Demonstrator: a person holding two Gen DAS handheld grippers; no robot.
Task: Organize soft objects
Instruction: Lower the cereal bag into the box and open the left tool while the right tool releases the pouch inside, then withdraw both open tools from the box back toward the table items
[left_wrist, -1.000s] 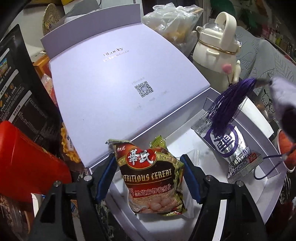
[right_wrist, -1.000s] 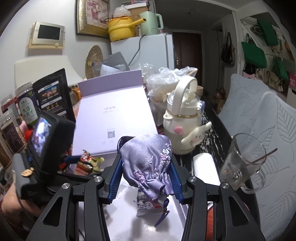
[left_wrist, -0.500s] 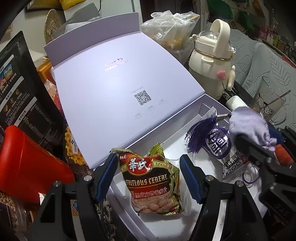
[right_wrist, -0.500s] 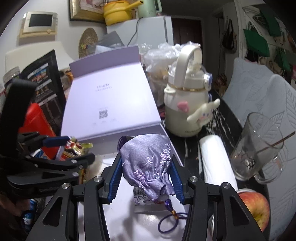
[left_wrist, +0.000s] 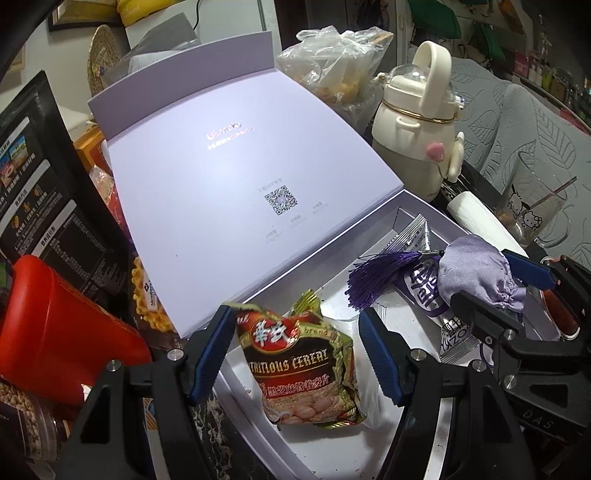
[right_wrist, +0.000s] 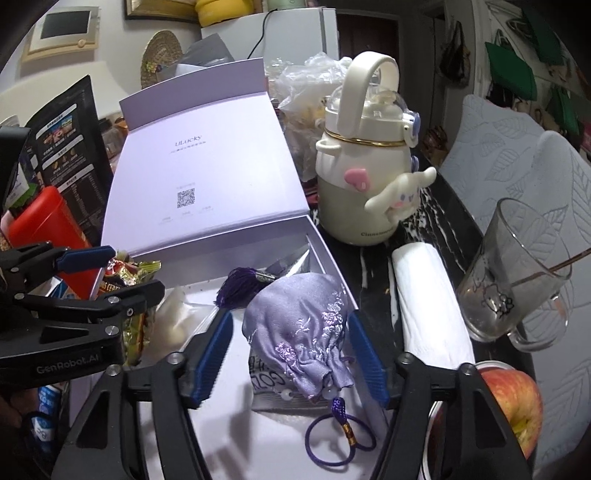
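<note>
An open lilac gift box (left_wrist: 373, 240) (right_wrist: 325, 254) holds the soft items. A brown cereal packet (left_wrist: 301, 363) lies in it between the open fingers of my left gripper (left_wrist: 297, 354), untouched by the pads. A silver-purple sachet (left_wrist: 436, 295) lies to the right. A lilac embroidered pouch (right_wrist: 299, 325) (left_wrist: 476, 277) with purple tassel (right_wrist: 240, 286) rests on the sachet. My right gripper (right_wrist: 291, 350) is open around the pouch, pads apart from it.
The box lid (right_wrist: 199, 177) stands up behind. A cream bottle (right_wrist: 365, 184), a rolled white cloth (right_wrist: 428, 306), a glass mug (right_wrist: 517, 273) and an apple (right_wrist: 513, 402) are on the right. A red canister (left_wrist: 55, 328) and black packets (left_wrist: 37, 195) stand on the left.
My right gripper lowered the pouch onto the sachet in the box and opened, letting it go. The tassel dropped onto the box floor. The left gripper stayed open over the cereal packet.
</note>
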